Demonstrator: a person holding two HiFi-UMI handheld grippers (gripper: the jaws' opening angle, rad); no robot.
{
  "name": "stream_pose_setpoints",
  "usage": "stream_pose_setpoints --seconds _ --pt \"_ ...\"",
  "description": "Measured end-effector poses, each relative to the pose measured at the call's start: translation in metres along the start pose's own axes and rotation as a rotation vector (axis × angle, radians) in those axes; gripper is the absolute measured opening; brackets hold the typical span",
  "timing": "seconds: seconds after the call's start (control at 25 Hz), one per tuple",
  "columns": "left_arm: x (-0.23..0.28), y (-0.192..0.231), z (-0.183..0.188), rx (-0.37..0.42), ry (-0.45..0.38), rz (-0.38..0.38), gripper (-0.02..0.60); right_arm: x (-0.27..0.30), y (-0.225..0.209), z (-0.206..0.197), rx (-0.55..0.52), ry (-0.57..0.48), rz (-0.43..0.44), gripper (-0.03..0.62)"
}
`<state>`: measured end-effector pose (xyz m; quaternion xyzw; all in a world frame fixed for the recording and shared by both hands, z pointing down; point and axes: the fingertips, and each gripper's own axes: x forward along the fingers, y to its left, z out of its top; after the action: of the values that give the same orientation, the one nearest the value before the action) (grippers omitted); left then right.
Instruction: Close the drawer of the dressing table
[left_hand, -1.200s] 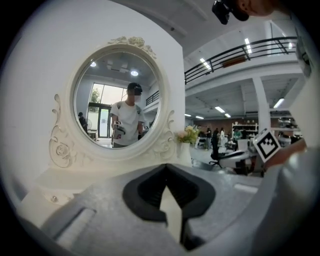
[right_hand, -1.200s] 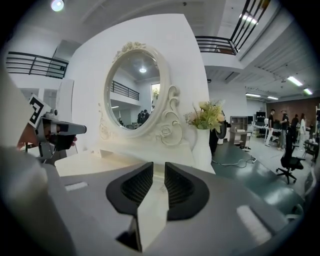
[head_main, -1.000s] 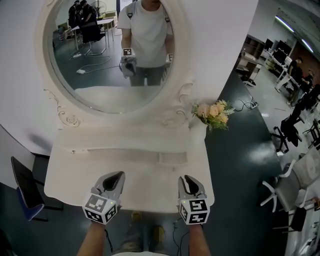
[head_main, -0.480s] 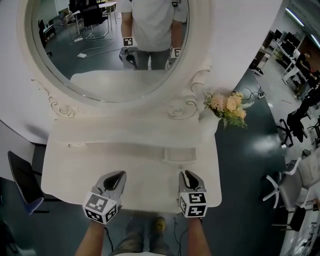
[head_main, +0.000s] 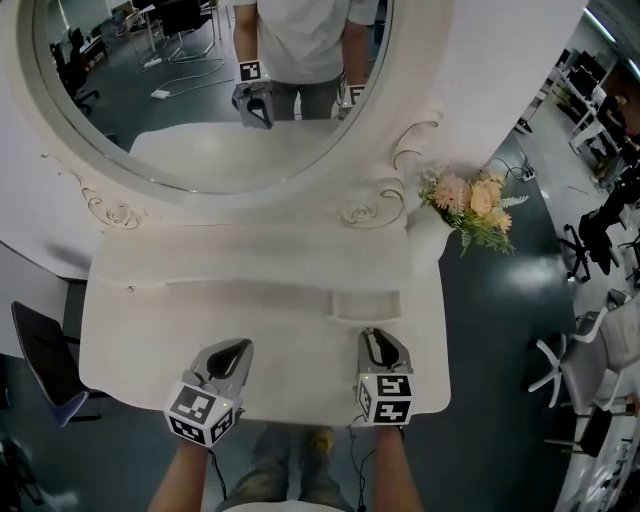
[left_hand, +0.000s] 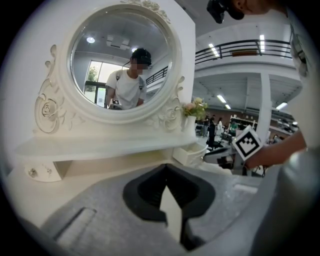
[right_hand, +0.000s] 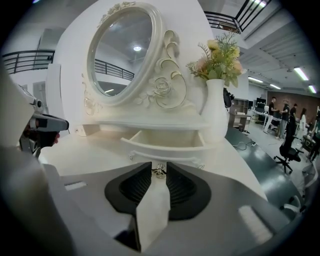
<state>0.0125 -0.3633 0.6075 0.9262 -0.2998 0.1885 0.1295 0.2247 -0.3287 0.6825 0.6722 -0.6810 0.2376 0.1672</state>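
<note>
The white dressing table (head_main: 150, 330) has one small drawer (head_main: 365, 305) pulled out under its shelf, right of centre. In the right gripper view the open drawer (right_hand: 165, 141) is straight ahead. Its metal knob (right_hand: 159, 171) shows in the narrow slit at the tips of my right gripper (right_hand: 159, 169). I cannot tell whether the tips touch the knob. Seen from the head view, my right gripper (head_main: 373, 338) is just in front of the drawer. My left gripper (head_main: 232, 352) hovers shut and empty over the table's front left, and its tips (left_hand: 165, 166) meet.
A round mirror (head_main: 200, 90) in a carved frame stands at the back and reflects the person. A white vase of flowers (head_main: 470, 205) sits at the back right, close to the drawer. A second small knob (left_hand: 32, 172) is at the shelf's left. Office chairs stand on the floor to the right.
Both grippers have moved forward over the tabletop, and the right one has closed in on the open drawer's front. The drawer stays pulled out.
</note>
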Motion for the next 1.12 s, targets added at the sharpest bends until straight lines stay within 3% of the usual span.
stream_pose_setpoints --seconds 1.12 --pt "0.029 0.017 0.001 -0.023 0.022 -0.016 0.000 0.060 -0.016 0.039 0.066 -0.042 -0.003 0.090"
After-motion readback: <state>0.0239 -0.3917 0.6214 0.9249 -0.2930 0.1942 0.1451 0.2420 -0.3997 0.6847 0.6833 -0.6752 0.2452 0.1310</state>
